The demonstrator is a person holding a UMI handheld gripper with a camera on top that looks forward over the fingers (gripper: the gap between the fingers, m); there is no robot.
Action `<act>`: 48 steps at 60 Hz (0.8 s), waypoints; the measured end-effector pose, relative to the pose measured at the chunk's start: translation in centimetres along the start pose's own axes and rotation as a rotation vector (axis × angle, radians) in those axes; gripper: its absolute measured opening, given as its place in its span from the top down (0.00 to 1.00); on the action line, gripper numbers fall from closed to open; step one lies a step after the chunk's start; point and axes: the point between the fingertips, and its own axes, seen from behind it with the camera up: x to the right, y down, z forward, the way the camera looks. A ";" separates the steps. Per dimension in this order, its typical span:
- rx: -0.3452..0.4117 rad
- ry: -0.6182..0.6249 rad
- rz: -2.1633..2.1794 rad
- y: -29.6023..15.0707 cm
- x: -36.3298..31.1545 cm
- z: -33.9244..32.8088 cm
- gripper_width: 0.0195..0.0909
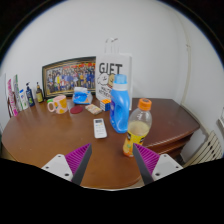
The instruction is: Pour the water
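Gripper view: gripper [113,160] fingers spread apart, holding nothing, purple pads [79,158] showing. Orange-capped bottle [138,126] with yellow drink stands upright on wooden table [40,135], just ahead, nearer right finger, no contact. Blue bottle [120,103] just behind it, white remote [99,127] beside that. Yellow mug [58,103], framed photo [68,75], gift bag [112,70] further back by wall.

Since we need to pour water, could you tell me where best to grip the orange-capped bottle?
Probably the bottle's straight mid-body, below the orange cap, approached head-on. It stands upright just beyond the open tongs, its near side unobstructed.
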 end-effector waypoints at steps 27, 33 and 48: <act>0.083 -0.002 0.046 -1.3 7.3 10.7 0.48; 0.105 -0.001 0.039 -1.7 7.6 11.5 0.68; 0.103 0.064 0.029 -2.0 8.4 11.2 0.90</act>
